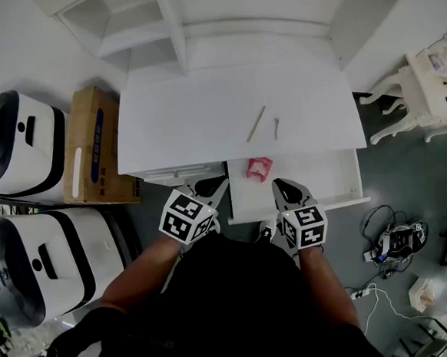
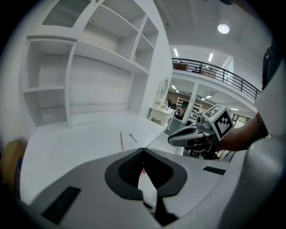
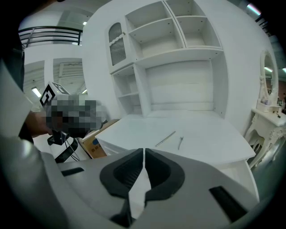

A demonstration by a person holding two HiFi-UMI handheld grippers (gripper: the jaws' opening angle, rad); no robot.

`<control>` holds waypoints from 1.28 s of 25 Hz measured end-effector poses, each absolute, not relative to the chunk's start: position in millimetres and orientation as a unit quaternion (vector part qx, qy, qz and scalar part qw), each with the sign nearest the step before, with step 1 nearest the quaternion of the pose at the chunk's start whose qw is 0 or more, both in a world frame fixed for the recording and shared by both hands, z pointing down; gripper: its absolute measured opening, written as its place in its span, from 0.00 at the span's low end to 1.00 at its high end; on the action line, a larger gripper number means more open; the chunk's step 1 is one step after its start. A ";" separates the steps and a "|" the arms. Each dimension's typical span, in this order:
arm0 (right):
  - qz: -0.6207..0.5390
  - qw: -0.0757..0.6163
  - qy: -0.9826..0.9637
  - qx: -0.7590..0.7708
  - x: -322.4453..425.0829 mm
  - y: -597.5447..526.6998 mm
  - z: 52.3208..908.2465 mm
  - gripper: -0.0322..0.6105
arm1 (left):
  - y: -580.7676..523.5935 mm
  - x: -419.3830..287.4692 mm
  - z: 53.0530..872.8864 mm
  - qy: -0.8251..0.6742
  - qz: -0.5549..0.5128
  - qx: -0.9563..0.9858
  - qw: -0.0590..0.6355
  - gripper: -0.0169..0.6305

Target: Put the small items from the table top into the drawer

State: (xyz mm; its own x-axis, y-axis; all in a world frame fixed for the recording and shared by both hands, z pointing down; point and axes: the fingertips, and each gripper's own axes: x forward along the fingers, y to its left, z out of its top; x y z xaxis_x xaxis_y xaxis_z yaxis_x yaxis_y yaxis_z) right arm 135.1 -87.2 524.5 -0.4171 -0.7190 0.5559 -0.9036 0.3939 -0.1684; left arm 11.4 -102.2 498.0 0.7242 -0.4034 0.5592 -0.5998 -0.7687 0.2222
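One white table top [image 1: 198,110]; one open drawer [image 1: 320,178] at its front right. Two grippers, left gripper [image 1: 210,187] and right gripper [image 1: 288,191], each empty with jaws pressed together. One pink item [image 1: 258,167] lies in the drawer. One stick [image 1: 256,123] and one pin [image 1: 276,126] lie side by side on top, long axes pointing away from the person.

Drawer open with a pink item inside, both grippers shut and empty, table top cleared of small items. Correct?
Not the table top: the head view shows a thin stick and a small metal pin lying on it. The rest holds: the drawer is open with the pink item inside, and the left gripper and right gripper are shut and empty.
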 end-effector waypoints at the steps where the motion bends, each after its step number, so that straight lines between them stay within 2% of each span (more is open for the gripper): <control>1: 0.230 0.202 -0.810 0.501 135.9 -88.3 525.4 0.10 | -104.0 10.9 498.1 -0.280 0.245 0.906 0.202 0.03; 12: 0.265 0.198 -0.793 0.513 154.4 -116.0 551.6 0.10 | -102.1 8.4 521.1 -0.271 0.273 0.891 0.240 0.03; 20: 0.220 0.266 -0.768 0.539 173.0 -182.0 598.9 0.10 | -110.6 -11.3 524.6 -0.300 0.292 0.882 0.216 0.03; 27: 0.266 0.294 -0.733 0.553 190.0 -240.6 642.3 0.11 | -111.9 -25.0 522.3 -0.323 0.292 0.873 0.222 0.03; 32: 0.274 0.322 -0.721 0.550 191.8 -261.9 661.4 0.16 | -110.0 -29.8 526.5 -0.328 0.294 0.867 0.232 0.03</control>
State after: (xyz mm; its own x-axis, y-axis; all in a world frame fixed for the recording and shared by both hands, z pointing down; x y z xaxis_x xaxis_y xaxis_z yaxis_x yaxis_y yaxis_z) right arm 191.8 -261.9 661.4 -0.1889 -0.6160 0.7648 -0.9685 0.2456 -0.0414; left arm -29.8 -110.0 526.5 0.6116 -0.4326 0.6624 -0.7052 -0.6776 0.2086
